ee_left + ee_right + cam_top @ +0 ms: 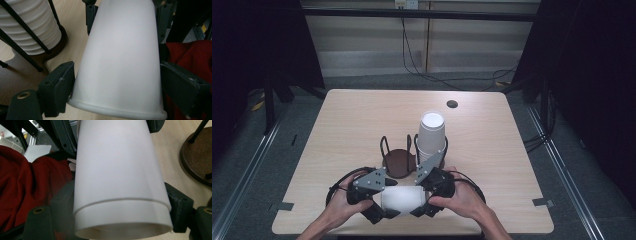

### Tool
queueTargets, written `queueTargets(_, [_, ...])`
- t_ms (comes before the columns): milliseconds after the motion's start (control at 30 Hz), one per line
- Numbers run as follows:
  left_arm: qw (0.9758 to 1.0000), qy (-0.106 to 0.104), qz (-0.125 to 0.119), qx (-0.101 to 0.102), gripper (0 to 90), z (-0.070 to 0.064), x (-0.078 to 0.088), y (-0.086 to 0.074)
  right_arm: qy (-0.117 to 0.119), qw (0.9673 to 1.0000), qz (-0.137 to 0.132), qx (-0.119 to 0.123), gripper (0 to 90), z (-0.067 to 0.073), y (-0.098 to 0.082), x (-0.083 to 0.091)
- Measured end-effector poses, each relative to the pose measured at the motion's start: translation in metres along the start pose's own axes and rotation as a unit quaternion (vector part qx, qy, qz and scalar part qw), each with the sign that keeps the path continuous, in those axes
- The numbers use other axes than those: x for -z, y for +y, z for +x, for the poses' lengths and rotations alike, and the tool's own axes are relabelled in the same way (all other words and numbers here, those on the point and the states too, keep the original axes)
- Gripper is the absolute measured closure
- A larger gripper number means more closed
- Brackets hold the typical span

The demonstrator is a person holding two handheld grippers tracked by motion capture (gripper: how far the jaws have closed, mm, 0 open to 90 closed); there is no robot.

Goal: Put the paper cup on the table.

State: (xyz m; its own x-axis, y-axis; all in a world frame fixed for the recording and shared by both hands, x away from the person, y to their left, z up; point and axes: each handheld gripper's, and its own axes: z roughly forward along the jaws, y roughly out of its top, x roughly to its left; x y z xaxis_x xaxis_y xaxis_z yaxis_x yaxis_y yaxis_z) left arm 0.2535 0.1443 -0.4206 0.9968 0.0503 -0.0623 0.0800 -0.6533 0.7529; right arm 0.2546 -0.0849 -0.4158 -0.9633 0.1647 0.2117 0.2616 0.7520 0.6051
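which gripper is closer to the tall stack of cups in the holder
Right. The right gripper sits just below the cup stack; the left gripper is farther left, below the empty holder.

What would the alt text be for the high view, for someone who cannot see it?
Two hands hold a left gripper and a right gripper at either end of white paper cups lying sideways at the table's near edge. Behind stands a wire rack bearing a tall cup stack.

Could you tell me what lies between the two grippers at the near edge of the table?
Nested white paper cups lie on their side between the left gripper and the right gripper, seen in the high view; each gripper's jaws flank one end.
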Motion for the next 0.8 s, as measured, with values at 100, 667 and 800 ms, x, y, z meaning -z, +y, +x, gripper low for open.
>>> queueTargets(100, [0.9998,0.004,-0.018,0.008,15.2,0.0,0.002,0.0,0.0,1.0,0.0,-0.003,24.3,-0.001,-0.001,0.002])
queueTargets(667, [0.9958,0.041,-0.071,0.04,15.5,0.003,0.019,-0.008,-0.024,0.9987,-0.027,-0.038,24.1,-0.009,-0.02,0.022])
queueTargets(800, [0.9954,0.043,-0.07,0.05,15.6,0.004,0.019,-0.012,-0.038,0.9981,-0.033,-0.035,23.9,-0.009,-0.023,0.024])
